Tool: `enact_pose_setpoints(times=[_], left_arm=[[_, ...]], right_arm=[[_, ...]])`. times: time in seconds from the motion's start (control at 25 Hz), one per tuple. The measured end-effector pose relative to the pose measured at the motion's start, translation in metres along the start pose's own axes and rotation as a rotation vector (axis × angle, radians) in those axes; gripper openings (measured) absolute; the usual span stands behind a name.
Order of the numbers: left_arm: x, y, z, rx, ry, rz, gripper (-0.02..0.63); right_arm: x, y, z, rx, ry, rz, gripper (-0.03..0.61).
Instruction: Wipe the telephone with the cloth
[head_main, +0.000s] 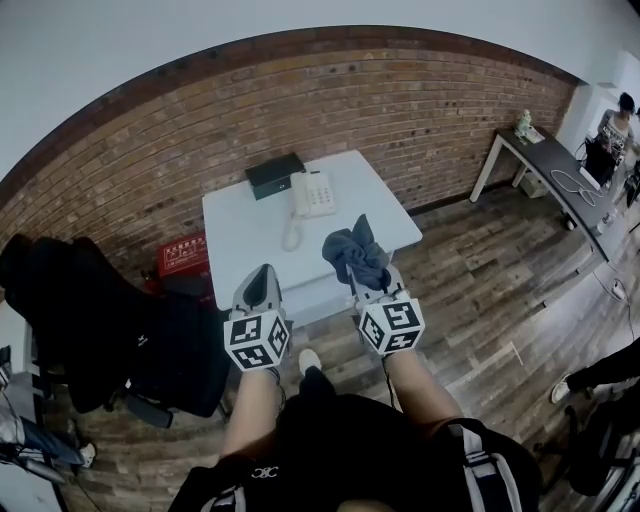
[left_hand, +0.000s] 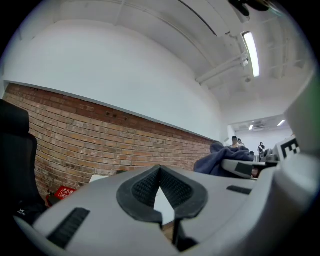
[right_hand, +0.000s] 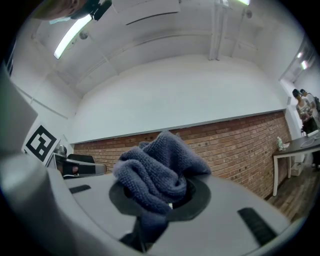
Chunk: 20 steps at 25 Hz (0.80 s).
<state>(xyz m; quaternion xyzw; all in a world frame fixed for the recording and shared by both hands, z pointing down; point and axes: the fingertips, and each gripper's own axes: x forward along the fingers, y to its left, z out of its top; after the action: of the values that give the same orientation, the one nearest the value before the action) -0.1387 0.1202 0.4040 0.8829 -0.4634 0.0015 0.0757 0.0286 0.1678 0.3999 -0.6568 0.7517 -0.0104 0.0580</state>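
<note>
Head view: cloth (head_main: 354, 250) in right gripper (head_main: 366, 277)

Head view: the cloth (head_main: 356, 255) covers the jaw tips of the right gripper (head_main: 366, 278). The keys of the telephone (head_main: 313, 193) are too small to read. Left gripper view: the body of the left gripper (left_hand: 160, 171) hides most of the surface (left_hand: 163, 206). Right gripper view: the cloth conceals both pad tips.

No legible txt for you here. Red box (head_main: 183, 255) by the brick wall: white print, too small to read. Small white logo on your dark top (head_main: 265, 471): unreadable. Left marker cube (head_main: 257, 340) & right marker cube (head_main: 391, 325): b/w squares only, no chars.
</note>
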Motion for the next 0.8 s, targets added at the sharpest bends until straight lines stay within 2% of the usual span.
enact_pose_setpoints(times=[0.4,0.8], left_arm=[[0.118,0.04,0.016,0.017,0.036,-0.045,-0.008],[0.219,0.096,0.02,-0.004,0.079,-0.091,-0.007]], right_arm=[[0.112,-0.042,0.007,0.009,-0.008,-0.023,0.055],[0.227,-0.065,-0.007,0.002,0.048,-0.032,0.055]])
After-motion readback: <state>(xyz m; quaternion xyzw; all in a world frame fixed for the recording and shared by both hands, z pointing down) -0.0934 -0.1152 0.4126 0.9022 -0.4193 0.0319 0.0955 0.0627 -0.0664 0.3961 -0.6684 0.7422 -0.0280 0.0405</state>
